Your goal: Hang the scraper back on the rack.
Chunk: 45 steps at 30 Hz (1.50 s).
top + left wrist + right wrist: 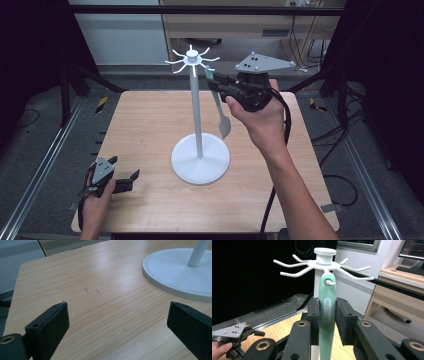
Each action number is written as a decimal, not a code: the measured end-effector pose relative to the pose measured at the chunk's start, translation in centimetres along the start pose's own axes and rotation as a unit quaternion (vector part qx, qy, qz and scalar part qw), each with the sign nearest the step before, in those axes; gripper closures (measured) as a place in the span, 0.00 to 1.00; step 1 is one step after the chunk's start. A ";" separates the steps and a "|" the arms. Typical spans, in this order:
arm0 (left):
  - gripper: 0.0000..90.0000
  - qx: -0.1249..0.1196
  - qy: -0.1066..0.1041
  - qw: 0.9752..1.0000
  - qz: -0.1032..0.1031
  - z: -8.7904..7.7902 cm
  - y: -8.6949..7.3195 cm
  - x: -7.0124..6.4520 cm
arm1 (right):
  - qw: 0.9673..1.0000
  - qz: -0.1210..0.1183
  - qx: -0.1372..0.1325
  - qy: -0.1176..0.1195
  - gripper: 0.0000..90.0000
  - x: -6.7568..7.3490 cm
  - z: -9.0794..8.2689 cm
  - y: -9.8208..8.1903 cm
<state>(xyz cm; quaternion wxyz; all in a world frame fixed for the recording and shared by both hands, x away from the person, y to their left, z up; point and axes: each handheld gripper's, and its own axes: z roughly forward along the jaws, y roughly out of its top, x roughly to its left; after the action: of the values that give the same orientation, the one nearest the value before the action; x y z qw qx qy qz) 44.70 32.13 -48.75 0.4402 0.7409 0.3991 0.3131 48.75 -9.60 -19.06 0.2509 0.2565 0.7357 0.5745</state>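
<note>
A white rack (196,110) stands mid-table, a tall pole on a round base (200,162) with a ring of hooks (322,263) at the top. From one hook hangs a pale green utensil (223,117). The hook's tip pokes through the hole at the top of its handle (327,310). My right gripper (327,303) is shut on that handle just below the hooks, one pad against each side. The same gripper (214,82) is raised to the right of the pole. My left gripper (117,322) rests low near the table's front left corner, open, with bare wood between its jaws.
The wooden table (150,120) ends close to the left gripper (125,180) at its left and front edges. The rack's base (175,272) lies ahead of that gripper, to its right. Dark frame posts, floor rails and cables surround the table.
</note>
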 end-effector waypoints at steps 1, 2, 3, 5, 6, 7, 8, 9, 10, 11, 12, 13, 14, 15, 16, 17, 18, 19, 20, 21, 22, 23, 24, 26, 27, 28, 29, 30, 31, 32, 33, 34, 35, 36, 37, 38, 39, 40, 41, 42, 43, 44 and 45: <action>0.04 0.000 0.000 1.000 0.000 0.0 0.0 0.0 | 1.000 0.000 0.000 0.000 0.83 0.0 0.0 0.0; 0.04 0.000 0.000 1.000 0.000 0.0 0.0 0.0 | 1.000 0.000 0.000 0.000 0.83 0.0 0.1 0.0; 0.04 0.000 0.000 1.000 0.000 0.0 0.0 0.0 | 1.000 0.000 0.000 0.000 0.83 0.0 0.1 0.0; 0.04 0.000 0.000 1.000 0.000 0.0 0.0 0.0 | 1.000 0.001 0.000 -0.001 0.83 0.0 0.2 0.0; 0.04 0.000 0.000 1.000 0.000 0.0 0.0 0.0 | 1.000 0.002 -0.001 -0.002 0.83 0.0 0.2 0.0; 0.04 0.000 0.000 1.000 0.000 0.0 0.0 0.0 | 1.000 0.003 -0.001 -0.003 0.82 0.0 0.2 -0.1; 0.04 0.000 0.000 1.000 -0.001 0.0 0.0 0.0 | 1.000 0.006 -0.002 -0.003 0.82 0.0 0.3 -0.1; 0.04 0.000 0.000 1.000 -0.001 0.0 0.0 0.1 | 1.000 0.006 -0.003 -0.003 0.82 0.0 0.3 -0.1; 0.04 0.000 0.001 1.000 -0.001 0.0 0.0 0.1 | 1.000 0.005 -0.003 -0.003 0.82 0.0 0.2 -0.2; 0.04 0.000 0.001 1.000 -0.001 0.0 0.0 0.1 | 1.000 0.006 -0.003 -0.004 0.82 0.0 0.2 -0.2; 0.04 0.000 0.001 1.000 -0.001 0.0 0.0 0.1 | 1.000 0.006 -0.003 -0.004 0.82 0.0 0.2 -0.2; 0.04 0.000 0.001 1.000 -0.001 0.0 0.0 0.1 | 1.000 0.005 -0.003 -0.005 0.82 0.1 0.2 -0.2; 0.04 0.000 0.001 1.000 -0.001 0.0 0.0 0.1 | 1.000 0.005 -0.003 -0.005 0.82 0.1 0.2 -0.2; 0.04 0.000 0.001 1.000 -0.001 0.0 0.0 0.1 | 1.000 0.005 -0.002 -0.005 0.82 0.1 0.2 -0.2; 0.04 0.001 0.001 1.000 -0.001 0.0 0.0 0.1 | 1.000 0.005 -0.002 -0.004 0.82 0.1 0.2 -0.1; 0.04 0.001 0.001 1.000 -0.001 0.0 0.0 0.1 | 1.000 0.005 -0.002 -0.004 0.82 0.1 0.2 -0.1; 0.04 0.001 0.001 1.000 -0.001 0.0 0.0 0.1 | 1.000 0.006 -0.001 -0.004 0.82 0.1 0.2 -0.1; 0.04 0.001 0.001 1.000 -0.001 0.0 0.0 0.1 | 1.000 0.006 -0.001 -0.004 0.82 0.1 0.2 -0.1; 0.04 0.001 0.001 1.000 -0.001 0.0 0.0 0.1 | 1.000 0.006 0.000 -0.004 0.82 0.1 0.2 -0.1; 0.04 0.001 0.001 1.000 -0.001 0.0 0.0 0.1 | 1.000 0.006 0.000 -0.004 0.82 0.1 0.2 -0.1; 0.04 0.001 0.001 1.000 -0.001 0.0 0.0 0.1 | 1.000 0.006 0.001 -0.004 0.81 0.1 0.2 -0.2; 0.04 0.001 0.001 1.000 -0.001 0.0 0.0 0.1 | 1.000 0.006 0.001 -0.005 0.81 0.1 0.2 -0.2; 0.04 0.000 0.001 1.000 -0.002 0.0 0.0 0.1 | 1.000 0.006 0.000 -0.005 0.79 0.1 0.2 -0.2; 0.04 0.000 0.001 1.000 -0.002 0.0 0.0 0.1 | 1.000 0.006 0.000 -0.005 0.77 0.2 0.1 -0.2; 0.04 0.000 0.001 1.000 -0.002 0.0 0.0 0.1 | 1.000 0.006 -0.001 -0.005 0.76 0.2 0.1 -0.2; 0.04 0.000 0.001 1.000 -0.002 -0.1 0.0 0.1 | 1.000 0.007 -0.002 -0.006 0.75 0.2 0.0 -0.2; 0.04 0.000 0.001 1.000 -0.002 -0.1 0.0 0.1 | 1.000 0.006 -0.001 -0.006 0.75 0.3 -0.1 -0.2; 0.04 0.000 0.001 1.000 -0.002 -0.1 0.0 0.1 | 1.000 0.005 -0.002 -0.007 0.74 0.3 -0.2 -0.2; 0.04 0.001 0.001 1.000 -0.002 -0.1 0.0 0.1 | 1.000 0.005 0.000 -0.007 0.74 0.3 -0.3 -0.2; 0.04 0.001 0.001 1.000 -0.002 -0.1 0.0 0.1 | 1.000 0.004 -0.001 -0.009 0.73 0.3 -0.4 -0.3; 0.04 0.001 0.001 1.000 -0.002 -0.1 0.0 0.1 | 1.000 0.003 0.000 -0.010 0.73 0.3 -0.5 -0.3; 0.04 0.001 0.001 1.000 -0.002 -0.1 0.0 0.2 | 1.000 0.003 0.000 -0.012 0.72 0.3 -0.6 -0.4; 0.04 0.001 0.001 1.000 -0.002 -0.1 0.0 0.2 | 1.000 0.003 0.000 -0.015 0.72 0.3 -0.8 -0.5; 0.04 0.001 0.002 1.000 -0.002 -0.1 0.0 0.2 | 1.000 0.005 0.001 -0.016 0.72 0.2 -0.9 -0.6; 0.04 0.001 0.002 1.000 -0.002 -0.1 0.0 0.2 | 1.000 0.004 0.002 -0.019 0.72 0.1 -1.1 -0.7; 0.04 0.002 0.001 1.000 -0.001 -0.1 0.0 0.2 | 1.000 0.004 0.003 -0.023 0.72 0.0 -1.2 -0.9; 0.04 0.002 0.001 1.000 -0.002 -0.1 -0.1 0.2 | 1.000 0.004 0.005 -0.024 0.72 -0.1 -1.3 -1.0; 0.04 0.002 0.002 1.000 -0.001 -0.1 -0.1 0.2 | 1.000 0.005 0.006 -0.027 0.72 -0.2 -1.5 -1.2; 0.04 0.001 0.002 1.000 -0.002 -0.1 -0.1 0.1 | 1.000 0.005 0.009 -0.029 0.72 -0.3 -1.6 -1.3; 0.04 0.002 0.001 1.000 -0.001 0.0 -0.1 0.1 | 0.999 0.007 0.009 -0.031 0.72 -0.5 -1.8 -1.5; 0.04 0.001 0.002 1.000 -0.001 0.0 -0.1 0.1 | 0.999 0.007 0.010 -0.033 0.72 -0.6 -1.9 -1.7; 0.04 0.001 0.002 1.000 -0.001 0.0 -0.1 0.1 | 0.999 0.008 0.012 -0.036 0.72 -0.7 -2.0 -1.8; 0.04 0.001 0.002 1.000 -0.001 0.0 -0.1 0.1 | 0.999 0.009 0.014 -0.038 0.72 -0.9 -2.2 -2.0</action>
<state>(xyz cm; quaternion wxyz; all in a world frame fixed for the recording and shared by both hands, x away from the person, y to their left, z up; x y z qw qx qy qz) 44.74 32.26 -48.79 0.4389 0.7406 0.4011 0.3132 47.79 -12.15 -20.50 0.2695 0.2879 0.7316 0.5561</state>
